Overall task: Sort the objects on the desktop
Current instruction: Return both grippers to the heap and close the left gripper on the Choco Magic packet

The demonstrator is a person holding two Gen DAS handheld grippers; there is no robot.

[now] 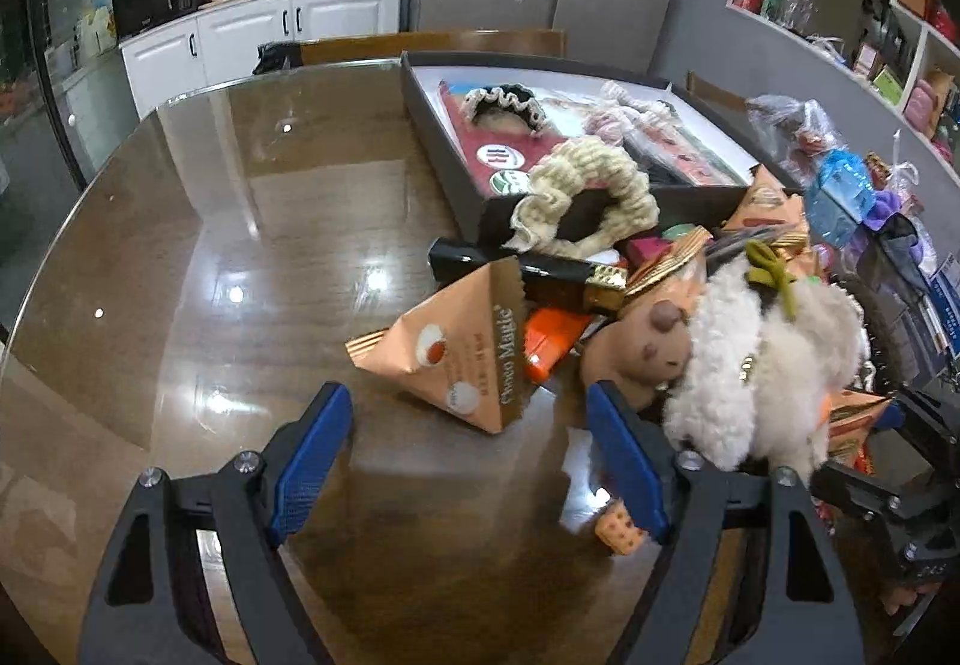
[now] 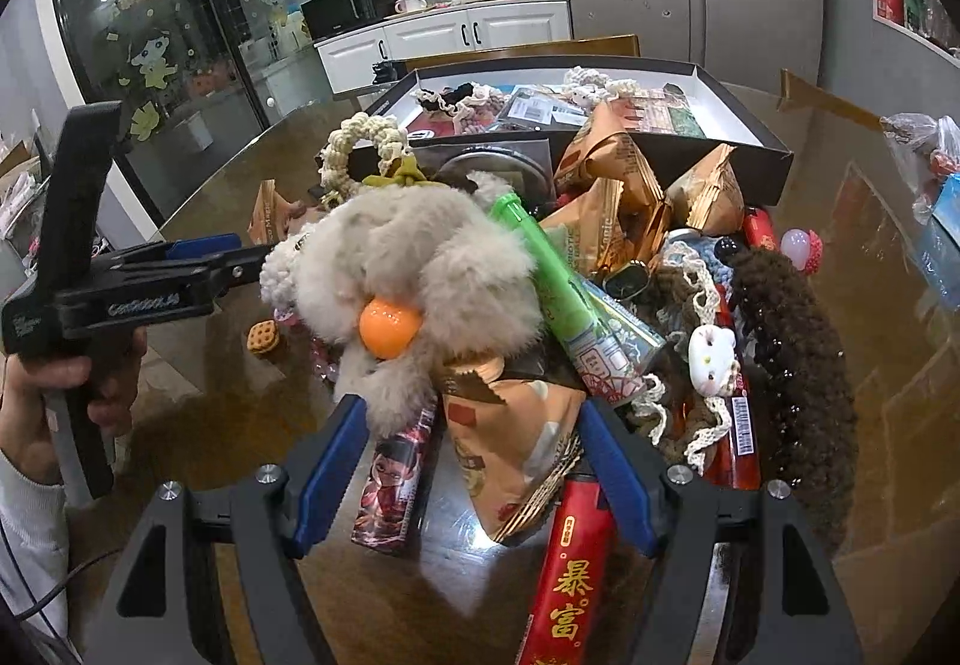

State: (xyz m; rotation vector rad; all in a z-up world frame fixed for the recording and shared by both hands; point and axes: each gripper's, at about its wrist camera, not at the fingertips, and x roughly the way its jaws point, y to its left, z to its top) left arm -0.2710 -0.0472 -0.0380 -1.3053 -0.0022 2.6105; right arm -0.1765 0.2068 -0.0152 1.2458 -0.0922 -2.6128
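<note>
Orange ball (image 2: 389, 328): right view only

Left tongs (image 1: 468, 461) spread wide, nothing between pads. Right tongs (image 2: 474, 470) also spread wide. Bare hand (image 2: 54, 401) grips left handle.

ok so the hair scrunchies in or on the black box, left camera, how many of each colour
cream scrunchie, hanging on the near wall of the box: 1
black scrunchie with cream frill, inside: 1
pale pink and white scrunchie, inside: 1
total: 3
</note>
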